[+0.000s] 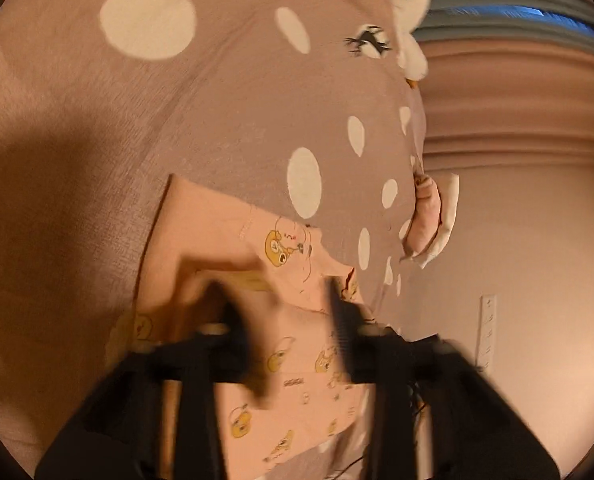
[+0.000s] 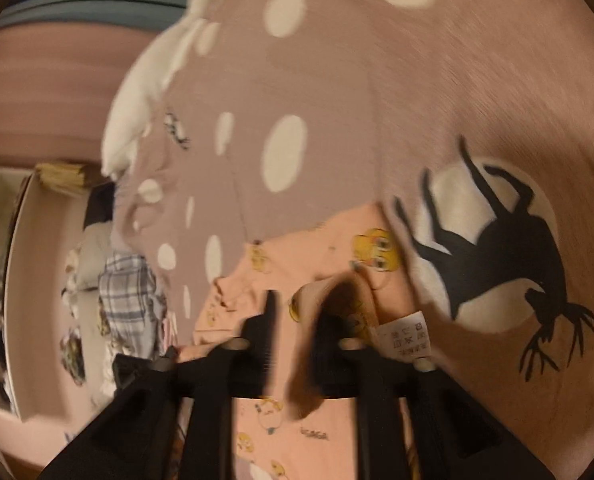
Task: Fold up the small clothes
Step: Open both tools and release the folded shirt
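Note:
A small peach garment (image 1: 233, 240) printed with yellow cartoon bears lies on a pink bedspread (image 1: 97, 120) with white dots. My left gripper (image 1: 285, 300) hovers just over it, jaws apart, with cloth showing between the blurred fingers. In the right wrist view the same garment (image 2: 329, 248) lies partly folded, with a raised fold and a white care label (image 2: 407, 334). My right gripper (image 2: 301, 312) is over that fold, jaws apart; the fold bulges against the right finger. Both views are motion-blurred.
The bedspread (image 2: 437, 100) bears a black deer print (image 2: 509, 256). White pillows (image 2: 153, 80) lie at the far end. A heap of other clothes, one plaid (image 2: 127, 296), sits off the bed edge at left. Pink curtains and wall (image 1: 517, 120) lie beyond the bed.

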Demonstrator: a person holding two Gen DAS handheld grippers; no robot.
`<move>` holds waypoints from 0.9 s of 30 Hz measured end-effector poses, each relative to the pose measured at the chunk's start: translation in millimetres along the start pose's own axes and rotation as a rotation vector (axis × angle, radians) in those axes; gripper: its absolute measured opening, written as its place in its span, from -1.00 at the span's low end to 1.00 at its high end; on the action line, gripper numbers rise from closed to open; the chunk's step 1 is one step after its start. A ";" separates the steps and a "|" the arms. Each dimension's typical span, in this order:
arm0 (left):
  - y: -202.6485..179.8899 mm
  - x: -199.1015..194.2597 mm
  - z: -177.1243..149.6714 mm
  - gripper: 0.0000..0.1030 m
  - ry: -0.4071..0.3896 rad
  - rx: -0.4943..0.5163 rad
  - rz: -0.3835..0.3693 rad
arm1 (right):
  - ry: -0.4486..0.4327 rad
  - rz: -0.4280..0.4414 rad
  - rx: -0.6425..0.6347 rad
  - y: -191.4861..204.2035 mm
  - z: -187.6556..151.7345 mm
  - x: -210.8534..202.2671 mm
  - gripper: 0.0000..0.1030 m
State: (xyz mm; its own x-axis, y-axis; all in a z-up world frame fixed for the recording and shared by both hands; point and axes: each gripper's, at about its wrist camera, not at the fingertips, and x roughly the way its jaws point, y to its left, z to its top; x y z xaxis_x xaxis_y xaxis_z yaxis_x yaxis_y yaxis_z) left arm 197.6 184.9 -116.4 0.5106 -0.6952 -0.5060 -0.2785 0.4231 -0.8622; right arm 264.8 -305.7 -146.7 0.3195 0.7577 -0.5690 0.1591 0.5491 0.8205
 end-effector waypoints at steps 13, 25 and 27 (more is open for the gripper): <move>-6.3 -22.5 37.7 0.33 -0.171 -0.089 -0.027 | -0.198 0.253 0.222 -23.8 25.5 -30.4 -0.03; -46.8 -18.4 -49.3 0.30 -0.049 0.379 0.265 | -0.161 -0.066 -0.302 29.8 -33.7 -58.9 -0.04; -46.9 -14.0 -67.6 0.30 -0.055 0.451 0.345 | -0.171 -0.185 -0.412 42.7 -52.6 -54.3 -0.04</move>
State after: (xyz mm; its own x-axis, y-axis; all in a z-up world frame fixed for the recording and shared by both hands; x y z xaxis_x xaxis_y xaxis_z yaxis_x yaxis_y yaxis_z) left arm 148.6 135.6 -70.4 0.4966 -0.4469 -0.7441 -0.0675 0.8348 -0.5464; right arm 205.1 -304.8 -83.6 0.4749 0.5842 -0.6581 -0.1443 0.7894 0.5966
